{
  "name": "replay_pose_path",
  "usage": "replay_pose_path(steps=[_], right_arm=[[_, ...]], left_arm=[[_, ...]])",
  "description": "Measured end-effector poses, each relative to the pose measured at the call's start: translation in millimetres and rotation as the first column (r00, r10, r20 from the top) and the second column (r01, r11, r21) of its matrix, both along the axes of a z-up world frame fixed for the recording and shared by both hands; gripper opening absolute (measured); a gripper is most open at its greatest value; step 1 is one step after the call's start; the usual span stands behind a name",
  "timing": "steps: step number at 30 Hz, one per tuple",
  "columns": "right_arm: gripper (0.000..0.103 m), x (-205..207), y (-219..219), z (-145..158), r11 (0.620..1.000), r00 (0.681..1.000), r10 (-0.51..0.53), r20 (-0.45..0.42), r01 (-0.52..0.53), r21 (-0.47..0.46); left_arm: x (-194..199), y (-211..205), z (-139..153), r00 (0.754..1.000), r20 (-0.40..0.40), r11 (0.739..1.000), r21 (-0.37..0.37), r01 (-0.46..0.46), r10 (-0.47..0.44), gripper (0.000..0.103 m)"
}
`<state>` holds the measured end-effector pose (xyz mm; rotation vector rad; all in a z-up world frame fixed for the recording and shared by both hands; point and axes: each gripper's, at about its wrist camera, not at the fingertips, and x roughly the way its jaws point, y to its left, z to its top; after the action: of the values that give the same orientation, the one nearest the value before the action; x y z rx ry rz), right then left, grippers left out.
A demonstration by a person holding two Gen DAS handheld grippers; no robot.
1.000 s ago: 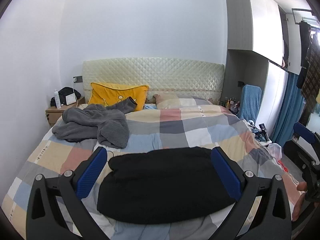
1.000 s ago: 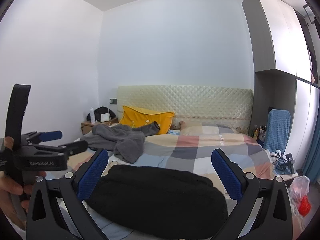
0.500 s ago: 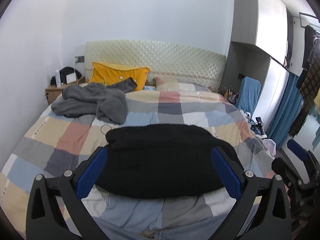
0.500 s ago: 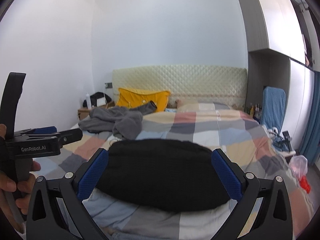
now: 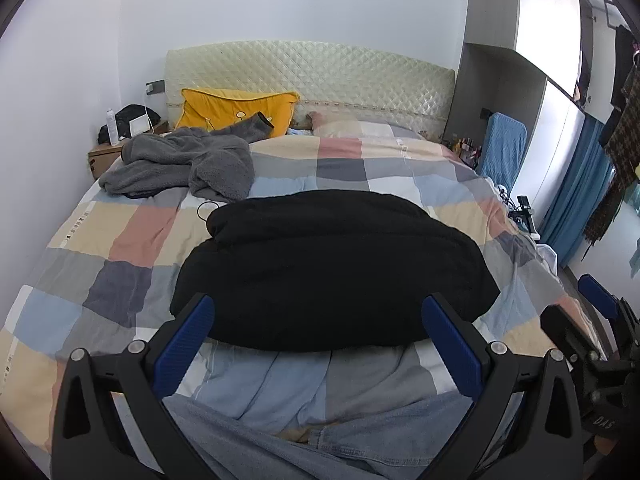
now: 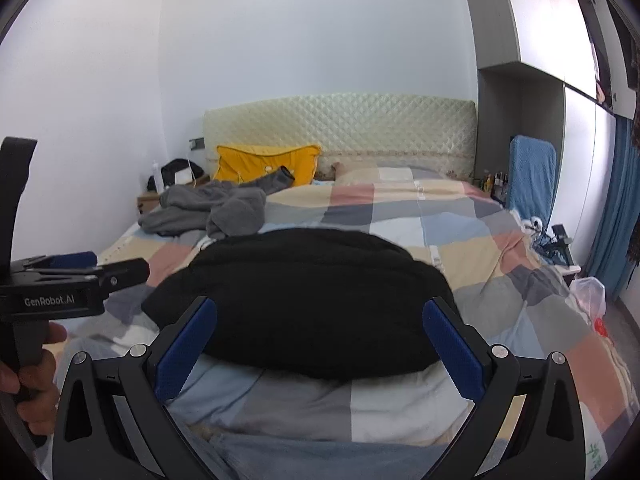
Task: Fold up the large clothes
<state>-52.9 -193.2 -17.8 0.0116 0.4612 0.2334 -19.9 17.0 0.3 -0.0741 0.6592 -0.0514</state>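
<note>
Both grippers lower, level, agape above folded black garment (image 5: 332, 268).

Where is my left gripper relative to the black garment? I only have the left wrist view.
Observer: The right wrist view shows the left gripper off the left edge of the black garment, apart from it.
Operator: Is anything holding it?
Observer: A hand grips its handle from below.
Operator: Anything on the floor right of the bed?
Observer: A red thing lies beside a plastic bag.
</note>
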Motion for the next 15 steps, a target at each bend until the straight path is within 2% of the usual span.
replay_pose_path(steps=[15], right_arm=[[0.103, -3.1, -8.1, -9.1, 1.0, 0.999, -0.023, -0.027, 0.023, 0.017]], left_arm=[[-0.5, 0.9, -12.9, 0.999, -0.038, 1.0, -0.017, -0.009, 0.009, 0.103]])
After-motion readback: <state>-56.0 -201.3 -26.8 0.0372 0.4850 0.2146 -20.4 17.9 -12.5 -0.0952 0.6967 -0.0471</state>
